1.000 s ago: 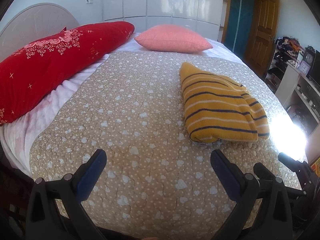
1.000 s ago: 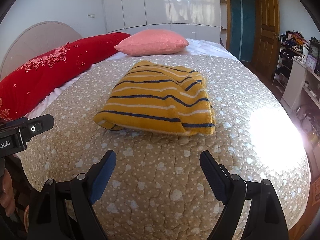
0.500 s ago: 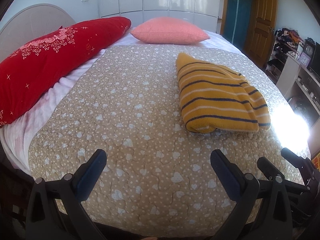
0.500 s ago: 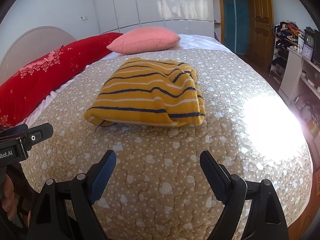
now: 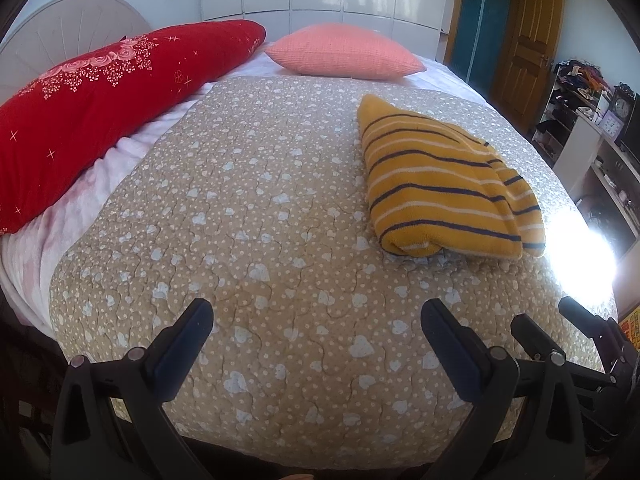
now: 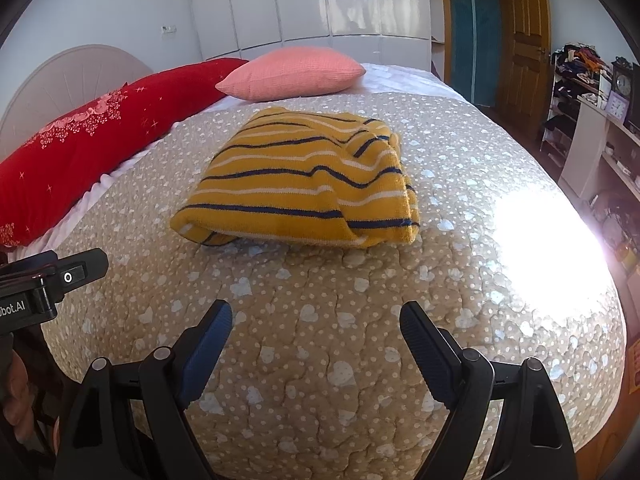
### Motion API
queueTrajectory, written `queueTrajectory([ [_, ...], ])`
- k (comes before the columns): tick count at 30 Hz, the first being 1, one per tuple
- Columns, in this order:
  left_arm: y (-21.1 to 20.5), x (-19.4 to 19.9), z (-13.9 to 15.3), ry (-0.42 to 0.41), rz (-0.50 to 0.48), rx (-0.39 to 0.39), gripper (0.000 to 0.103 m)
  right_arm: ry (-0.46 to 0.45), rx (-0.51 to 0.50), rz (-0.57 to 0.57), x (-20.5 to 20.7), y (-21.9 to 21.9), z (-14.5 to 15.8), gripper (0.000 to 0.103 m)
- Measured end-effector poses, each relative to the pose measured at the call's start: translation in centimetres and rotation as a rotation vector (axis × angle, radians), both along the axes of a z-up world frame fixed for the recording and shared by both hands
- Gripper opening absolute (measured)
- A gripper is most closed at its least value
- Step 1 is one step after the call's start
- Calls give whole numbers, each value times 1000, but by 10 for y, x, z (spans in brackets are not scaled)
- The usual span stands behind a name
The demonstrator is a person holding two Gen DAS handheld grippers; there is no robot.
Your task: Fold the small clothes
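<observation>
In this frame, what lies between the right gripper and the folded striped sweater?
Only bare heart-print quilt. In the right wrist view, the open right gripper faces the striped sweater with nothing lying on the stretch between them.

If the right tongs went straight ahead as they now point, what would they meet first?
Probably the folded striped sweater, lying centred ahead of the open right tongs on the quilt. If they point slightly downward, they would touch the quilt first; depth is unclear.

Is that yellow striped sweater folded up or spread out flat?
Folded. The sweater lies as a compact bundle with rounded doubled edges on the quilt.
</observation>
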State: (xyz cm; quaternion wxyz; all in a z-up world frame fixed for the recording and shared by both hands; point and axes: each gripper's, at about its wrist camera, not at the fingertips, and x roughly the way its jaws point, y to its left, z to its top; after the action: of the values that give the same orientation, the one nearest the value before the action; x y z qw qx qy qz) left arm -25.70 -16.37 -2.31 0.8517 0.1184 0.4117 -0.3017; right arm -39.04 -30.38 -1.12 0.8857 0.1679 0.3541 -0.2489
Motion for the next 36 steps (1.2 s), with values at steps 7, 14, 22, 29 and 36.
queueTrajectory([
  [7, 1, 1, -2, 10, 2, 6, 103, 9, 2, 16, 5, 3, -3, 89],
  [14, -2, -1, -4, 15, -5, 17, 103, 13, 11, 10, 4, 1, -6, 89],
  [22, -5, -5, -4, 13, -17, 25, 103, 5, 26, -5, -2, -2, -7, 90],
  [29, -4, -6, -4, 20, -22, 23, 103, 6, 25, -4, -3, -1, -7, 90],
  [36, -3, -6, -5, 26, -27, 23, 103, 9, 23, -3, -3, 0, -7, 90],
])
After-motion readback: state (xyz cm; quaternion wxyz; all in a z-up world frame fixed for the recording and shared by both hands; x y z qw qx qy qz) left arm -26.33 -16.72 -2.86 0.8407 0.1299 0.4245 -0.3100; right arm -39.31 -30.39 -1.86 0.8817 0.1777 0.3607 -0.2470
